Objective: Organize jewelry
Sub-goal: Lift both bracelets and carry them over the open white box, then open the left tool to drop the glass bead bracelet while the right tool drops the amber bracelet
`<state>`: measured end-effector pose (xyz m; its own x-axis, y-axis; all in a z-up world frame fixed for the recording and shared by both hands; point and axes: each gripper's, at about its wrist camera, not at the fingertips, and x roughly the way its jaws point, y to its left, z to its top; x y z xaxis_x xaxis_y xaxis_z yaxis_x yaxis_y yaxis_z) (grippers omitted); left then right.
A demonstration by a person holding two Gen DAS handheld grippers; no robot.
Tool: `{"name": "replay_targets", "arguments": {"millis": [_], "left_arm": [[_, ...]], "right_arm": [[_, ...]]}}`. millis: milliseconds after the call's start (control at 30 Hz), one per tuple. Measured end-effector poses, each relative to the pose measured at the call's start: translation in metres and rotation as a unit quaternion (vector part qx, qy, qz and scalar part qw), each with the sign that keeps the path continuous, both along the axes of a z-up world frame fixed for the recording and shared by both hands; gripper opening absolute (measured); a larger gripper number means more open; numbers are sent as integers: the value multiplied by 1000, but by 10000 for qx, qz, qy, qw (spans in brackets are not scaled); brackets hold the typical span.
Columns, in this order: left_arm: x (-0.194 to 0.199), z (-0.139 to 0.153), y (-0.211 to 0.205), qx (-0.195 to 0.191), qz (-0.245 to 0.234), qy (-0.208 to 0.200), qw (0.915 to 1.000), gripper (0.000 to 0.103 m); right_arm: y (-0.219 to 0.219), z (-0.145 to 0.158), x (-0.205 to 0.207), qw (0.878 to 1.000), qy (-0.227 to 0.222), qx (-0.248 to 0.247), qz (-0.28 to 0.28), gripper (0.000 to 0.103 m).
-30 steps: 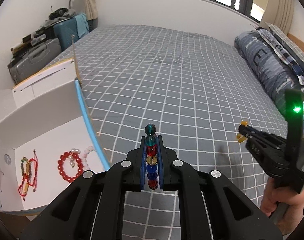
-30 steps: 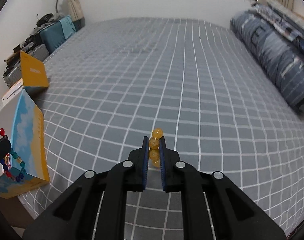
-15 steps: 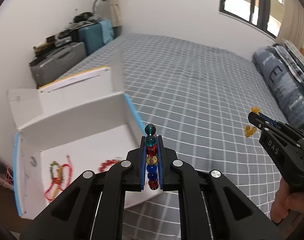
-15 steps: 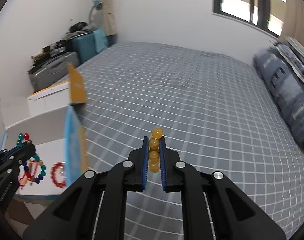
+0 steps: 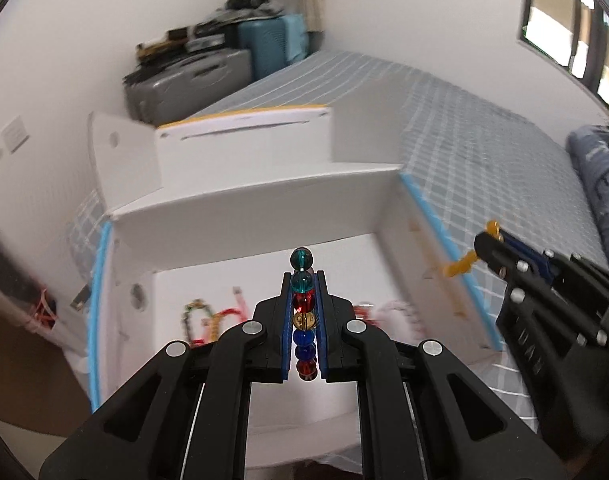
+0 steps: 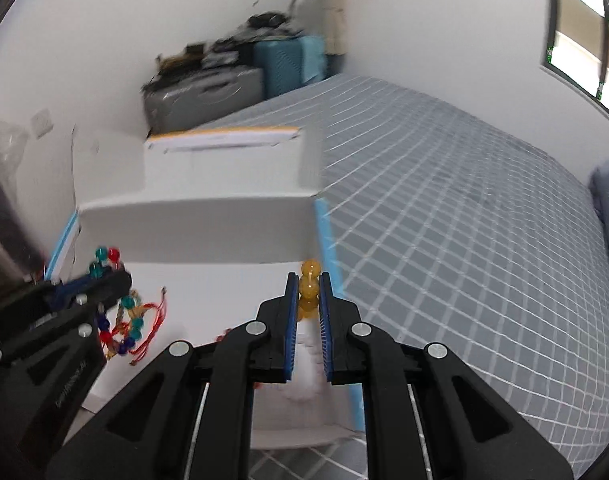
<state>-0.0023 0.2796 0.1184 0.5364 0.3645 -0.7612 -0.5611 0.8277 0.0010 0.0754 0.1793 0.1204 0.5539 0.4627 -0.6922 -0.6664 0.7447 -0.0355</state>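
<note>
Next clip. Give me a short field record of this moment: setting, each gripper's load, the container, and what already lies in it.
setting: bed with grey checked cover
left gripper: shut on multicoloured bead bracelet
right gripper: shut on amber bead bracelet
container: open white box, blue edges, at the bed's edge
inside: red cord bracelets, blurred red and pale beads

Grey and teal suitcases (image 5: 192, 80) stand against the wall beside the checked bedspread (image 6: 464, 220) (pillow at right).

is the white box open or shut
Open: the white box has its flaps up, and its floor shows bracelets lying inside.
</note>
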Motion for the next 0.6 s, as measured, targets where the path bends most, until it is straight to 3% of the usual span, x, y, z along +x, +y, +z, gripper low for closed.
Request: {"name": "replay_targets", "arguments": {"millis": [300, 600], "left_arm": [[-7, -39, 51, -326, 493, 480, 9971, 9], [-7, -62, 64, -691, 493, 717, 9938, 9]], "right_arm": [[50, -49, 4, 9957, 707, -592, 118, 9], [62, -76, 5, 9905, 1030, -903, 127, 9]]}}
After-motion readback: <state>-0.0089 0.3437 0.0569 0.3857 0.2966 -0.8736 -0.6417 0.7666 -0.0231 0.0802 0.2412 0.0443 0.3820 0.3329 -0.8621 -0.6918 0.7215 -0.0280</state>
